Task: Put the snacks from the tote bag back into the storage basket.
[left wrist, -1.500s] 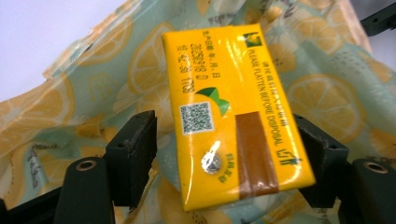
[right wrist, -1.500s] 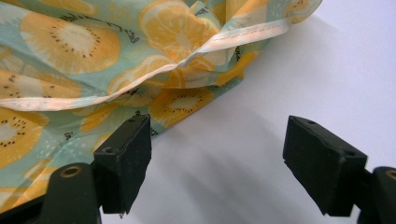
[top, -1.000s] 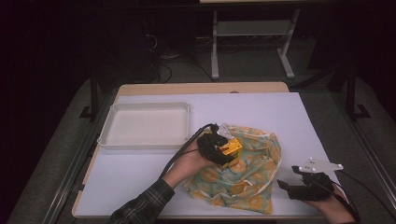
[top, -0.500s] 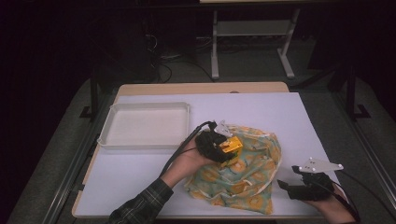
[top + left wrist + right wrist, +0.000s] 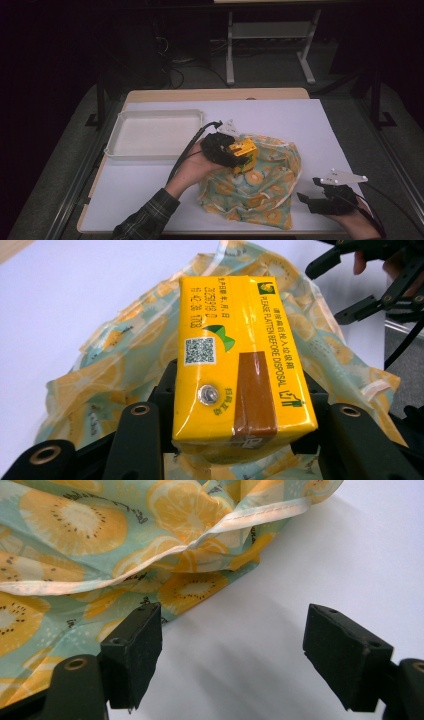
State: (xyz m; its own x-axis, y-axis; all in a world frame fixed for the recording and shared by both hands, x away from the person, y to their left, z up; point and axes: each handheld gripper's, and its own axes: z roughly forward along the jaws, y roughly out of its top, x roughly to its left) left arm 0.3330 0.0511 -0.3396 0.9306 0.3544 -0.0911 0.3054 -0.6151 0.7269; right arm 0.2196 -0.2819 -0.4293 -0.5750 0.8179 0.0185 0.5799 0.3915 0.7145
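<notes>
Left gripper [image 5: 239,152] is clamped on yellow carton [image 5: 239,360] (right gripper [image 5: 247,655] spread); carton could be crushed if squeezed.

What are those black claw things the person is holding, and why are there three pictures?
They are grabbing tools, one in each hand, that pinch things the way fingers do. One picture comes from a camera high above the table. The other two come from small cameras riding on the tools, looking along their black jaws.

The left tool is pinching a yellow juice carton, held above a fruit-patterned bag. The right tool sits open beside the bag's edge, holding nothing.

On the white table there is also an empty white tray, off to the left of the bag.
</notes>
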